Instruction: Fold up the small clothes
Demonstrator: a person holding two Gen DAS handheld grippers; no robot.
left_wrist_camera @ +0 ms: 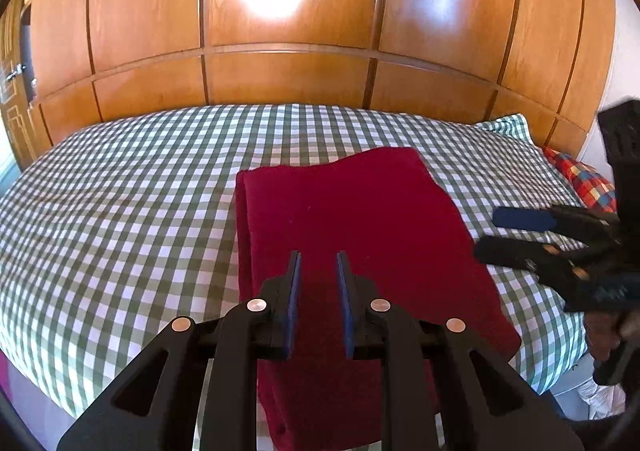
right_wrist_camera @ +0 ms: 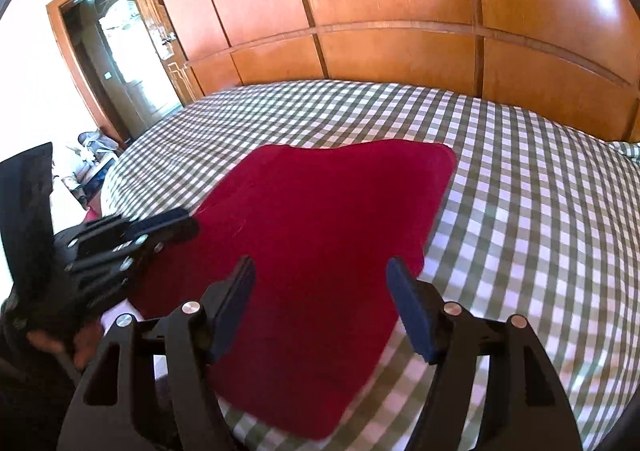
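Observation:
A dark red garment [left_wrist_camera: 352, 231] lies folded flat on the green-and-white checked bed [left_wrist_camera: 120, 211], and its near end hangs over the bed's front edge. My left gripper [left_wrist_camera: 318, 256] hovers over the garment's near part, its blue pads a narrow gap apart with nothing between them. In the right wrist view the garment [right_wrist_camera: 320, 211] spreads out ahead. My right gripper [right_wrist_camera: 320, 263] stands wide open above its near right part and holds nothing. Each gripper shows in the other's view: the right gripper [left_wrist_camera: 486, 233] at the garment's right side, the left gripper [right_wrist_camera: 190, 221] at its left edge.
Wooden wardrobe doors [left_wrist_camera: 280, 71] rise behind the bed. A colourful checked pillow [left_wrist_camera: 580, 179] lies at the bed's right end. A doorway [right_wrist_camera: 120, 63] opens at the far left, with clutter on the floor [right_wrist_camera: 88, 155] beside the bed. A hand [right_wrist_camera: 52, 339] grips the left tool.

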